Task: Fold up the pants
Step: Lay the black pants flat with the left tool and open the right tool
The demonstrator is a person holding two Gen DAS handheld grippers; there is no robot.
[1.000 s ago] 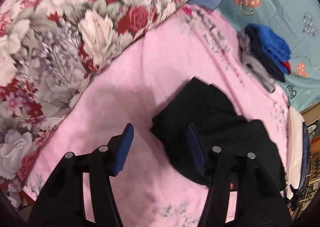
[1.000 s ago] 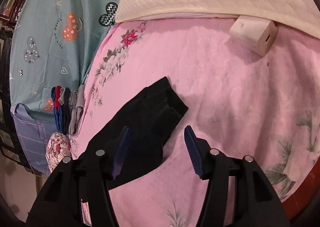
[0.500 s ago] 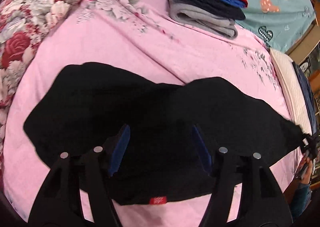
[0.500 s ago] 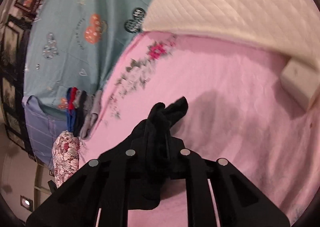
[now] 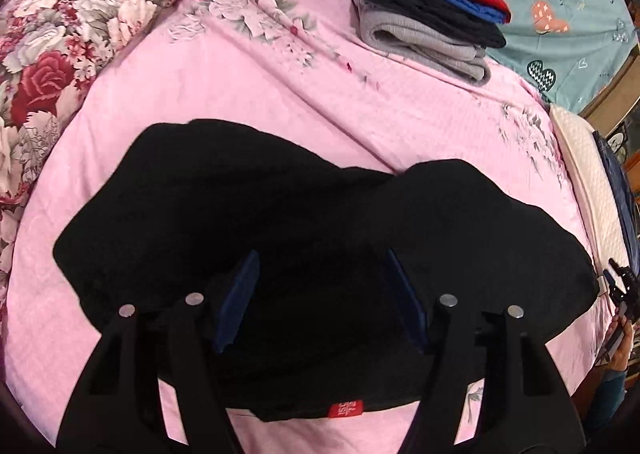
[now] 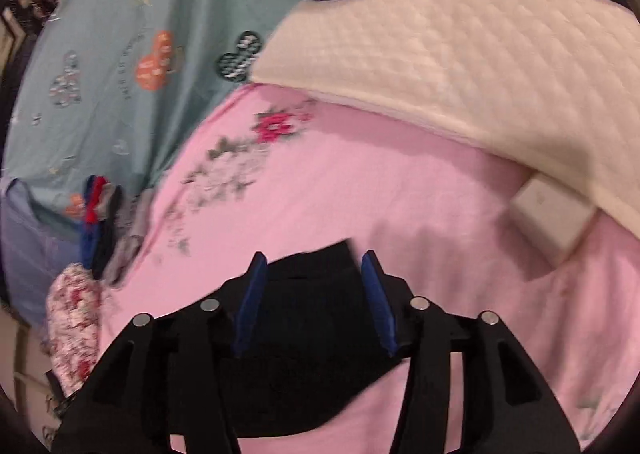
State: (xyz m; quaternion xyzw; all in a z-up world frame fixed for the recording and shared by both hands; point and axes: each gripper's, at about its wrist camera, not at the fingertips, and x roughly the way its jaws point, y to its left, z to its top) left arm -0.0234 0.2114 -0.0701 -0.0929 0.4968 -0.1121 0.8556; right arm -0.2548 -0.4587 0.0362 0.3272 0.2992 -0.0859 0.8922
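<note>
A: The black pants (image 5: 280, 222) lie spread across the near part of the pink sheet (image 5: 248, 86), on the bed, a red tag at their near hem.

B: And the left gripper (image 5: 320, 294)?

A: Hovering right above them, blue-padded fingers (image 5: 240, 294) spread wide, nothing pinched between. Whether the tips touch the cloth, I cannot tell.

B: The right gripper (image 6: 314, 302)?

A: Also parted, a moderate gap, with the end of the pants (image 6: 316, 318) lying under and between its blue pads. It has hold of nothing. The picture is blurred there.

B: Any containers around?

A: None that I can make out. A small white box (image 6: 554, 222) sits on the sheet toward the right edge, just beside a cream quilted cover (image 6: 460, 66); what is in it doesn't show.

B: What else is about?

A: At the far edge of the sheet, a stack of folded clothes (image 5: 428, 10): grey at the bottom, dark in the middle, blue on top, a sliver of red. It's well apart from the pants. A floral quilt (image 5: 68, 22) crowds the far left corner, and a teal sheet with heart prints (image 5: 560, 6) runs behind the stack.

B: Anything in the way?

A: Open pink sheet between pants and stack. At the right edge of the left view, a hand (image 5: 618, 342) in a teal sleeve shows.
</note>
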